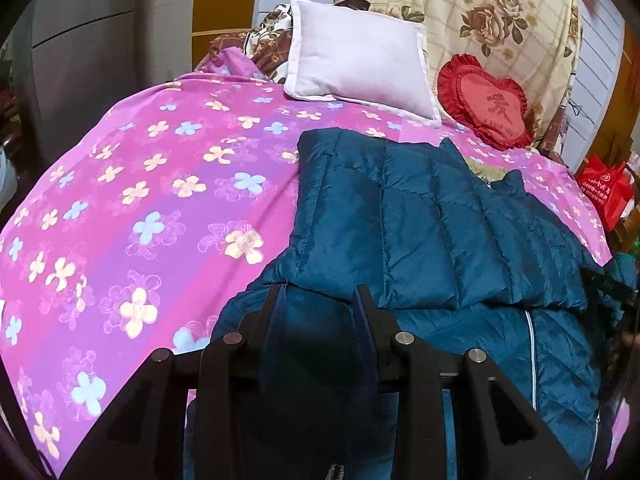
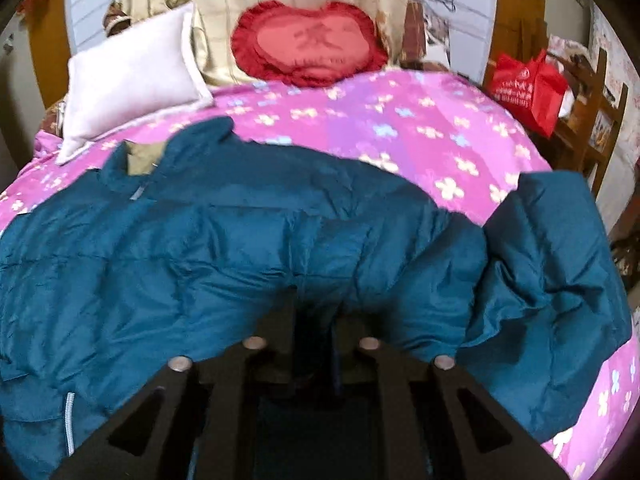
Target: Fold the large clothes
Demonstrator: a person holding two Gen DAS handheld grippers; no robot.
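Observation:
A teal quilted down jacket [image 1: 440,220] lies across the pink flowered bed sheet [image 1: 140,200], one part folded over its zipped front. In the left wrist view my left gripper [image 1: 320,304] is at the jacket's near edge, and its fingers [image 1: 276,308] are shut on a fold of teal fabric. In the right wrist view the jacket [image 2: 200,248] rises in a bunched ridge over my right gripper [image 2: 316,308]. The fabric covers the fingertips, and folds run in toward them, so the gripper is shut on the jacket. A sleeve trails off to the right.
A white pillow [image 1: 356,60] and a red heart cushion [image 1: 486,104] lean at the head of the bed against a floral blanket [image 1: 480,12]. A red bag [image 2: 528,88] sits on a wooden chair [image 2: 596,120] beside the bed. The sheet [image 2: 420,132] is bare beyond the jacket.

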